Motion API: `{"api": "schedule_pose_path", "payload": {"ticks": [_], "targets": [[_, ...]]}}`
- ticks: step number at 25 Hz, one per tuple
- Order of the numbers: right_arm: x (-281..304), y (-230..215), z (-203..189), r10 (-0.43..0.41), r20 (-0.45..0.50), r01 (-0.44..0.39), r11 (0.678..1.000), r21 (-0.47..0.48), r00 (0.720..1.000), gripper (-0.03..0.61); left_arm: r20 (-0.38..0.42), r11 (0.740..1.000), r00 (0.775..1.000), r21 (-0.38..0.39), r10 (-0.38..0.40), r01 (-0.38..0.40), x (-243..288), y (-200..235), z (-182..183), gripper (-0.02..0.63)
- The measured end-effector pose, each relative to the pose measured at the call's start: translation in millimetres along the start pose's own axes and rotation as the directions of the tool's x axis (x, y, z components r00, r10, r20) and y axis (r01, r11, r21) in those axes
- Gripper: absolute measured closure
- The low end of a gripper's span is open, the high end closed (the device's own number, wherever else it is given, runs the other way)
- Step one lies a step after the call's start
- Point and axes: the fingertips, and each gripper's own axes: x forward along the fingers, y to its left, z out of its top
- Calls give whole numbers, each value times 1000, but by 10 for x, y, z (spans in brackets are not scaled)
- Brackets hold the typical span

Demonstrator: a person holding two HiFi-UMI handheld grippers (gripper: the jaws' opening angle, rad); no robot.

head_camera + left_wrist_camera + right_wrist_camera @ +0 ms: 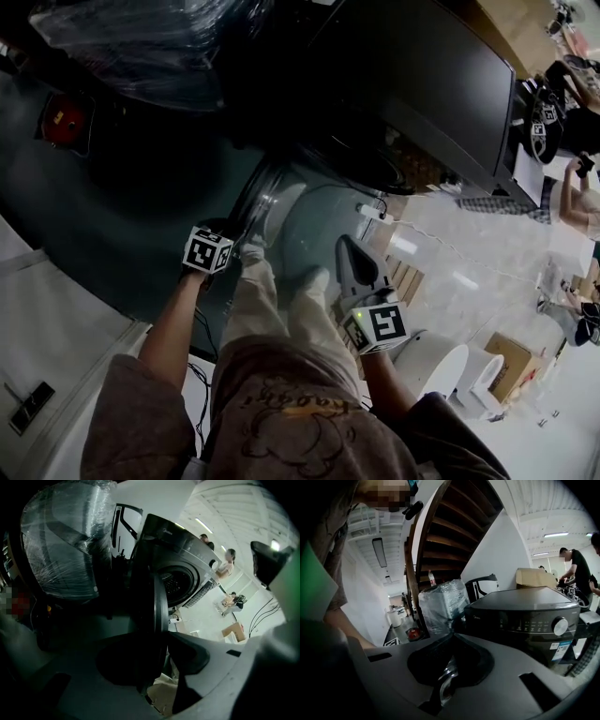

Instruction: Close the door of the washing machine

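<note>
The dark washing machine (412, 84) stands at the upper right, its drum mouth (176, 581) uncovered. Its round door (277, 202) swings out toward me, and in the left gripper view I see it edge-on (159, 602). My left gripper (161, 637) straddles that door rim, with the right jaw tip against it; in the head view this gripper (225, 236) sits at the door's left edge. My right gripper (345, 244) hovers to the right of the door with its tips together and nothing held. In its own view the right gripper (451, 638) faces the washer's control panel (529, 618).
A plastic-wrapped appliance (141, 37) stands left of the washer. A wooden staircase (450, 531) rises behind it. People (576, 569) work at the far right. A white plug and cable (370, 212) and cardboard boxes (506, 361) lie on the pale floor. My own legs (281, 300) are below the door.
</note>
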Motion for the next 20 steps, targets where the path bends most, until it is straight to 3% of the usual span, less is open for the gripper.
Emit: {"api": "schedule_pose_path", "payload": {"ticks": [11, 20], "targets": [[-513, -380, -37, -119, 36, 118, 992, 37, 992, 583, -12, 998, 999, -41, -51, 51, 208, -622, -4, 425], [-939, -709, -182, -197, 58, 192, 978, 86, 979, 583, -42, 989, 989, 33, -141, 143, 448, -1260, 91, 445]]}}
